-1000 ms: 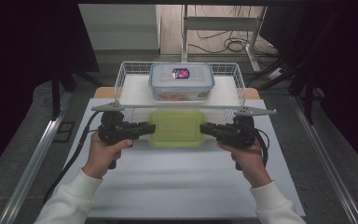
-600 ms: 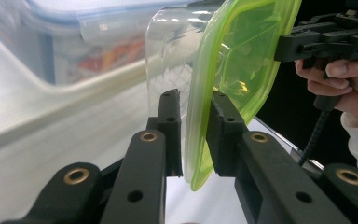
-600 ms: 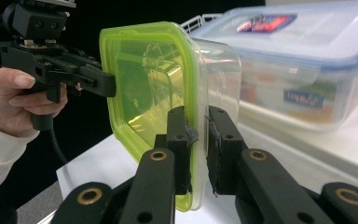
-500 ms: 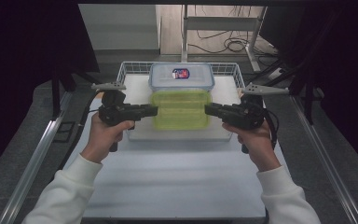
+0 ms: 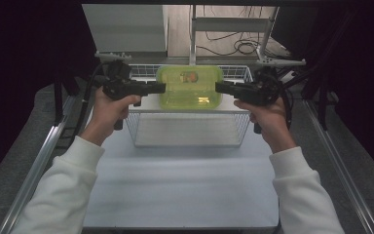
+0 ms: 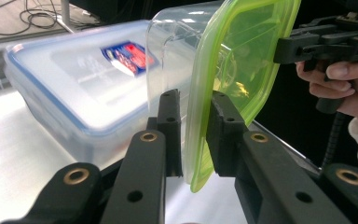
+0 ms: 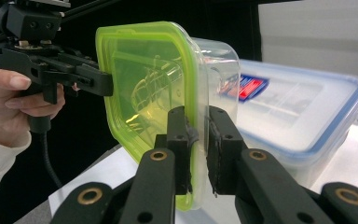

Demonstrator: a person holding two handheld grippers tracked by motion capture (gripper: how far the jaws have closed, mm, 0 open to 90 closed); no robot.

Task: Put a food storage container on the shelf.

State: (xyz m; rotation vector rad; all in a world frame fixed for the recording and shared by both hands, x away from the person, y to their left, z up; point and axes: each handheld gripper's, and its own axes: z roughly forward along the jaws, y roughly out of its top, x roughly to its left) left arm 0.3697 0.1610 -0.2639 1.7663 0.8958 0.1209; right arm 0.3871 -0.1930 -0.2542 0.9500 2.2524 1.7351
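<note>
A clear container with a green lid (image 5: 189, 87) hangs in the air above the wire basket (image 5: 190, 129), held at its two ends. My left gripper (image 5: 163, 88) is shut on its left rim and my right gripper (image 5: 217, 87) on its right rim. In the left gripper view the jaws (image 6: 193, 100) pinch the green lid's edge (image 6: 242, 56). The right gripper view shows its jaws (image 7: 196, 116) clamped on the lid rim (image 7: 144, 79) likewise. A larger box with a blue-rimmed lid (image 6: 74, 84) (image 7: 298, 107) lies just behind and below the held container.
The white table surface (image 5: 175, 185) stretches in front of the basket. Metal rails (image 5: 44, 156) run along both sides of the table. Cables (image 5: 233, 46) lie on the floor beyond the basket.
Both grippers have carried the green-lidded container up and away from the table, from in front of the basket to above it, over the blue-rimmed box.
</note>
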